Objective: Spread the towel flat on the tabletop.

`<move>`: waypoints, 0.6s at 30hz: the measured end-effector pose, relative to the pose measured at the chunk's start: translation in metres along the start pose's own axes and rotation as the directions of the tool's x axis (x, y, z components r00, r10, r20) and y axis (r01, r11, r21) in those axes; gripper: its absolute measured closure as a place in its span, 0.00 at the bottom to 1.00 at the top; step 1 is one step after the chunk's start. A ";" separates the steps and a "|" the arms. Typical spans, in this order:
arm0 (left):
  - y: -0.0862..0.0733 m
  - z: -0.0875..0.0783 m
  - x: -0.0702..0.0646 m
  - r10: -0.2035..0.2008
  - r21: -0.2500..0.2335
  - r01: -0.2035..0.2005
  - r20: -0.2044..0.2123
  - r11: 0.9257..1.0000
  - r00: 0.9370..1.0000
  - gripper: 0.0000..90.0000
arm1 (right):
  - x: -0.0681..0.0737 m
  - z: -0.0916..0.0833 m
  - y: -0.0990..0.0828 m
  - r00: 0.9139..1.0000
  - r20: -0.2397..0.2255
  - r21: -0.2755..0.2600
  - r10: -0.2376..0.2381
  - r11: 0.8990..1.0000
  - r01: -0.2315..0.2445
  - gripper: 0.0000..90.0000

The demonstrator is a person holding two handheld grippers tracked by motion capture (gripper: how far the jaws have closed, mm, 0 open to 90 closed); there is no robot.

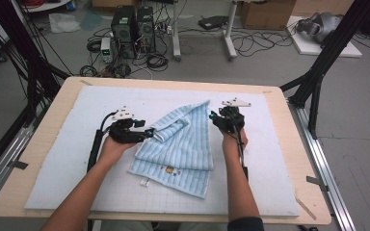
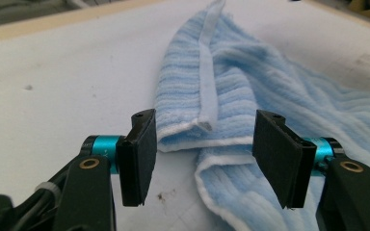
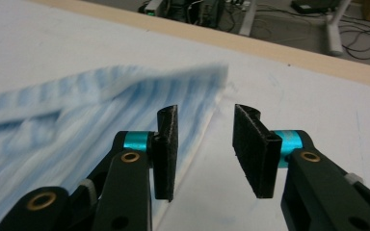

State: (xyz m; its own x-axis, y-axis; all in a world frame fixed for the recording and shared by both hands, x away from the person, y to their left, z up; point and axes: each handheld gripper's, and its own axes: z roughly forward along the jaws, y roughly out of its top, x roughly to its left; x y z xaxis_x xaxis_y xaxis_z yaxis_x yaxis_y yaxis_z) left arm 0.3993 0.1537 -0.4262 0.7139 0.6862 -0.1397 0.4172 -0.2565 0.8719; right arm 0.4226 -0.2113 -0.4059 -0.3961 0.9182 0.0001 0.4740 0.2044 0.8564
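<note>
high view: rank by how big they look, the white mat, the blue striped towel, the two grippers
1. white mat, covering most of the table.
2. blue striped towel, folded near the middle.
3. left gripper and right gripper: they look about alike, so no ranking between them.

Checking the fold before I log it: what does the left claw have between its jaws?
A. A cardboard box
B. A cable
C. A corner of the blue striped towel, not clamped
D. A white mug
C: in the left gripper view the left claw stands open with the folded corner of the blue striped towel between its jaws, pads clear of the cloth.
</note>
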 end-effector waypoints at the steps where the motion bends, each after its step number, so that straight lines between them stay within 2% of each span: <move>1: 0.002 0.005 0.000 0.003 0.005 -0.003 -0.001 1.000 1.000 0.46 | -0.001 -0.006 -0.004 1.000 -0.018 0.000 -0.014 1.000 0.014 0.67; 5: 0.011 0.026 -0.002 0.040 0.068 -0.039 -0.011 0.997 0.999 0.47 | -0.003 -0.033 -0.024 0.997 -0.071 0.009 -0.042 0.999 0.043 0.62; 6: 0.012 0.031 -0.003 0.060 0.092 -0.058 -0.017 0.994 0.998 0.47 | -0.003 -0.038 -0.028 0.995 -0.094 0.020 -0.043 0.999 0.045 0.61; 9: 0.013 0.045 -0.005 0.101 0.151 -0.095 -0.030 0.984 0.994 0.53 | -0.002 -0.057 -0.042 0.991 -0.125 0.005 -0.055 0.998 0.056 0.58; 11: 0.012 0.049 -0.005 0.137 0.174 -0.126 -0.053 0.977 0.989 0.74 | -0.002 -0.068 -0.051 0.988 -0.147 -0.008 -0.049 0.999 0.049 0.57; 12: 0.011 0.050 -0.003 0.141 0.180 -0.129 -0.057 0.975 0.988 0.84 | -0.002 -0.072 -0.055 0.986 -0.156 -0.016 -0.054 0.999 0.052 0.57; 13: 0.011 0.050 -0.001 0.142 0.180 -0.127 -0.069 0.975 0.988 0.92 | -0.001 -0.075 -0.059 0.985 -0.163 -0.020 -0.053 0.999 0.051 0.57; 14: 0.011 0.050 -0.001 0.142 0.180 -0.127 -0.069 0.975 0.988 0.93 | -0.001 -0.077 -0.063 0.984 -0.168 -0.024 -0.055 0.998 0.051 0.57; 16: 0.009 0.048 0.007 0.106 0.164 -0.092 -0.078 0.982 0.991 0.93 | 0.000 -0.080 -0.069 0.982 -0.183 -0.022 -0.047 0.999 0.044 0.57; 18: 0.010 0.045 0.012 0.068 0.126 -0.058 -0.075 0.990 0.995 0.94 | 0.001 -0.079 -0.072 0.980 -0.191 -0.017 -0.056 0.998 0.054 0.57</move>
State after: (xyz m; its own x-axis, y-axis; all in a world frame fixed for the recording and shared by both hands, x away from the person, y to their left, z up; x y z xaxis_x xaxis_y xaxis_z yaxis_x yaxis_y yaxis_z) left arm 0.4371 0.1287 -0.4396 0.6964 0.7163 -0.0449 0.4429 -0.3797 0.8122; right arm 0.3260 -0.2520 -0.4267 -0.5654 0.8233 0.0505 0.4387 0.2483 0.8636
